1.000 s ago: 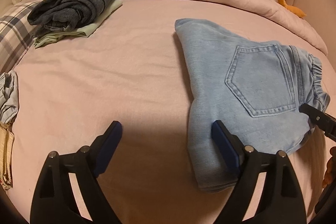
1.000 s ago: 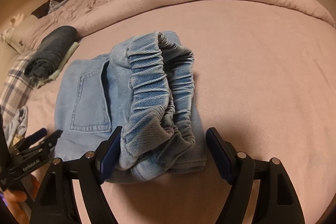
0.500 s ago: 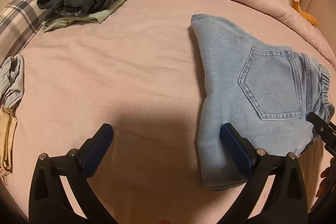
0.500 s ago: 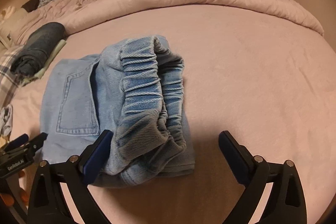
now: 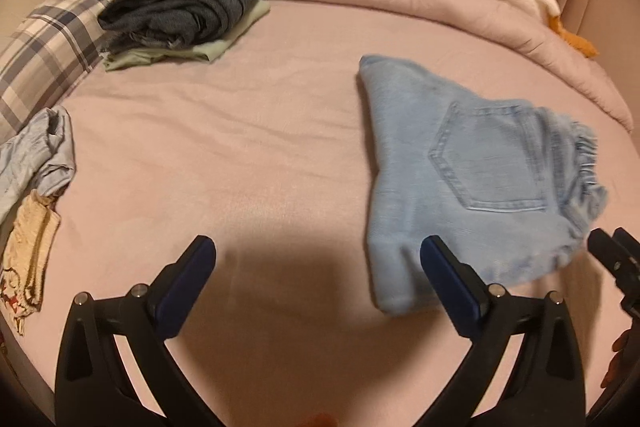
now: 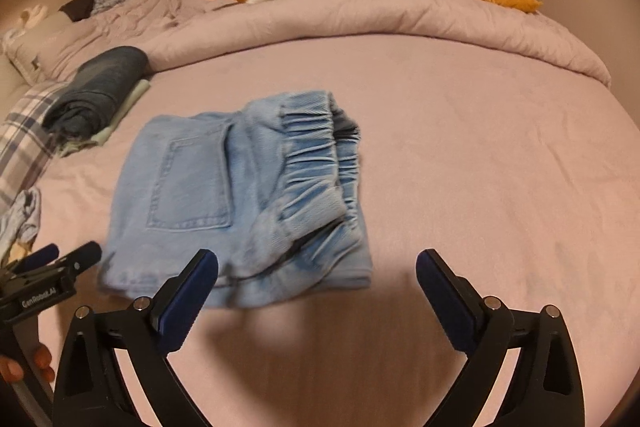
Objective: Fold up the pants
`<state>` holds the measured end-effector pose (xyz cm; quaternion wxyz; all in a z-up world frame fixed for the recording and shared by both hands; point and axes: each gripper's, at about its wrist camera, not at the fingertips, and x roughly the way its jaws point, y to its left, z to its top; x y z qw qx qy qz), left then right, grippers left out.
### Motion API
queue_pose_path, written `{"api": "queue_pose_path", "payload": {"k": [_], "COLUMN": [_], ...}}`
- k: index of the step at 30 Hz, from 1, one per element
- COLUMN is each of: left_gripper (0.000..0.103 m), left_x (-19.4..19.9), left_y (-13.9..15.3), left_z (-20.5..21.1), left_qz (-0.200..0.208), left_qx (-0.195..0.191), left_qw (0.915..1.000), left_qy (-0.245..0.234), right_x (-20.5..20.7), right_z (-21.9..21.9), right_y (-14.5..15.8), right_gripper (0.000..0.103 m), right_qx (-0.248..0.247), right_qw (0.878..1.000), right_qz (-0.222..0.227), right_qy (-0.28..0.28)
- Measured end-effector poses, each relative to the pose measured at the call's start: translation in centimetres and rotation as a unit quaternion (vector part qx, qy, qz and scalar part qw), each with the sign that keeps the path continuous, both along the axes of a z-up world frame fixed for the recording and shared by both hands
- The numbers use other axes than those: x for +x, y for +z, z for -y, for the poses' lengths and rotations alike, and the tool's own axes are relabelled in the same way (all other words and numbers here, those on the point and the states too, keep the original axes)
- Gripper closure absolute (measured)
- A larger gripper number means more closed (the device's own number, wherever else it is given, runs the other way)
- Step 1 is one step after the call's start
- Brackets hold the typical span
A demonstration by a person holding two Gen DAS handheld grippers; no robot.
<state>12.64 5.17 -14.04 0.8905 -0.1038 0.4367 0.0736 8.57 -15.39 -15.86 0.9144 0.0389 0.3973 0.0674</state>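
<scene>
From the left wrist camera, we saw the folded light-blue denim pants (image 5: 472,179) lying flat on the pink bed sheet (image 5: 240,147), pocket up, with our left gripper (image 5: 318,269) spread wide and empty, its right finger just in front of the bundle's near corner. We judged a careless sweep could snag that corner and undo the fold. Compared with a second ago, this gripper had pulled back. From the right wrist camera, the right gripper (image 6: 316,279) also stood wide apart, holding nothing; the elastic waistband (image 6: 316,163) puffed up and might spring open. Earlier its fingers had flanked the waistband; now they sat clear.
</scene>
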Motion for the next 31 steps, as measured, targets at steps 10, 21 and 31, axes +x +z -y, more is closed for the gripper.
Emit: {"api": "queue_pose_path", "payload": {"k": [10,21,31], "left_gripper": [0.001,0.0,0.001], "left_x": [-4.6,-9.0,-10.5], "left_y": [4.6,8.1,8.9], "left_z": [1.6,2.5,3.4], "left_qz": [0.051,0.081,0.084], "left_qx": [0.02,0.04,0.039], "left_qw": [0.9983,0.9958,0.9954], "left_qy": [-0.019,-0.017,-0.023], "right_x": [-4.2,-8.3,-10.0], "right_z": [-2.2,-3.6,-3.3], "right_y": [2.7,5.3,5.7], "right_gripper": [0.004,0.004,0.004], "right_qx": [-0.008,-0.002,0.003], "right_qw": [0.998,0.996,0.996], "right_qz": [0.035,0.056,0.058], "right_qy": [0.043,0.074,0.072]}}
